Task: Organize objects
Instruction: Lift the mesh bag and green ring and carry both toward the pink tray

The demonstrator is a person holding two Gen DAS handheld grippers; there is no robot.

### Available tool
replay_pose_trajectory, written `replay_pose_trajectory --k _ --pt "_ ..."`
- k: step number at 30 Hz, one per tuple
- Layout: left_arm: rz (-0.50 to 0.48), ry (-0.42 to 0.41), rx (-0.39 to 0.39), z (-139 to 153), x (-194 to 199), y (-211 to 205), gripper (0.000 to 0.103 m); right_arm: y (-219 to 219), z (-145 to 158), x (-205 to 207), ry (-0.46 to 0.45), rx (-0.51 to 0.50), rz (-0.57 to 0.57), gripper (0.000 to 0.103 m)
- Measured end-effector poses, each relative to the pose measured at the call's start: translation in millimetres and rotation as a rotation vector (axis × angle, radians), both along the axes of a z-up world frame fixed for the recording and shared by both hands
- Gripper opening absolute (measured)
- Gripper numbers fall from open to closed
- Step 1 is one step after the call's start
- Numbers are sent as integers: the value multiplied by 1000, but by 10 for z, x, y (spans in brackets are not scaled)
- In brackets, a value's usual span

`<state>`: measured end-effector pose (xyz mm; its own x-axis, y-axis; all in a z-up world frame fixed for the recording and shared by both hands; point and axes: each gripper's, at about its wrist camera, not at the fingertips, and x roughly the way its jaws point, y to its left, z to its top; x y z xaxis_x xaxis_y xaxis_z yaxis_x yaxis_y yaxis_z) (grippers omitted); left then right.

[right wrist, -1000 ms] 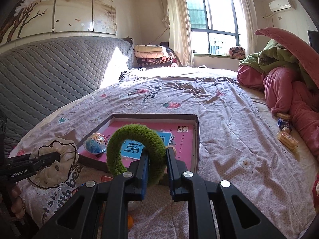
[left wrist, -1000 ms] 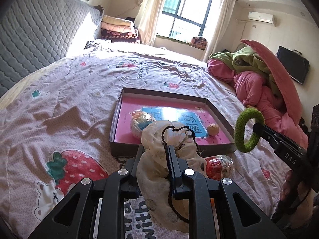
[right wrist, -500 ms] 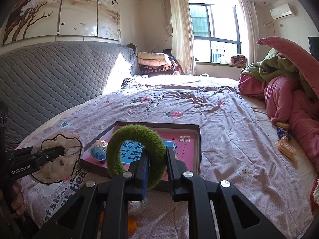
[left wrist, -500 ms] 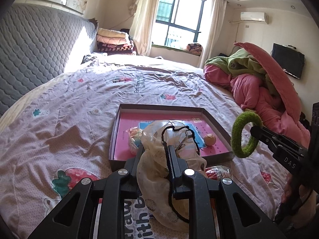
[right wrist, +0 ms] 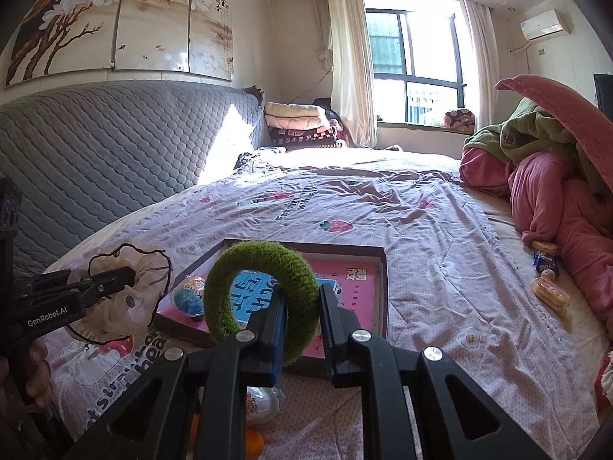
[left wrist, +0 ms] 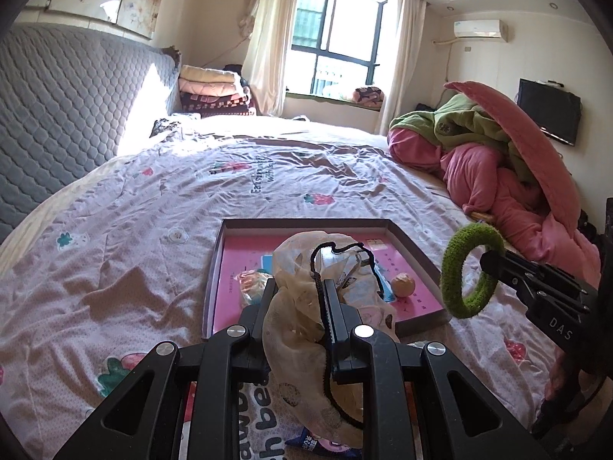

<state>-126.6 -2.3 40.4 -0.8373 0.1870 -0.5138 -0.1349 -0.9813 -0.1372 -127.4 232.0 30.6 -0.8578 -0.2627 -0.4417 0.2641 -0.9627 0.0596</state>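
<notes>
My left gripper [left wrist: 299, 287] is shut on a cream mesh scrunchie with black trim [left wrist: 306, 329] and holds it above the near edge of a shallow pink-bottomed box lid [left wrist: 306, 224] on the bed. My right gripper [right wrist: 302, 299] is shut on a green fuzzy hair ring [right wrist: 260, 260], raised over the same lid [right wrist: 377, 287]. The green ring also shows in the left wrist view [left wrist: 465, 268], and the scrunchie in the right wrist view [right wrist: 118, 299]. In the lid lie a wrapped egg toy [right wrist: 187, 299] and a small orange ball [left wrist: 403, 285].
The bed has a pink strawberry-print quilt [left wrist: 153, 211]. A pile of pink and green bedding [left wrist: 498, 145] lies at the right. Snack packets [right wrist: 548, 291] lie beside it. A wrapped egg toy [right wrist: 260, 402] and an orange ball [right wrist: 254, 441] lie under my right gripper. A grey padded headboard [right wrist: 95, 153] stands at the left.
Both grippers have risen and pulled back from the box lid, each keeping its hold. The lid now looks lower and farther off in both views.
</notes>
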Motion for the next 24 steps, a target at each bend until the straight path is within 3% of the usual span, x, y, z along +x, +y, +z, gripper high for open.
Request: replay_pose_trajectory --k 24 --pt "-4 65 13 241 -342 52 21 -11 266 -291 36 23 -28 17"
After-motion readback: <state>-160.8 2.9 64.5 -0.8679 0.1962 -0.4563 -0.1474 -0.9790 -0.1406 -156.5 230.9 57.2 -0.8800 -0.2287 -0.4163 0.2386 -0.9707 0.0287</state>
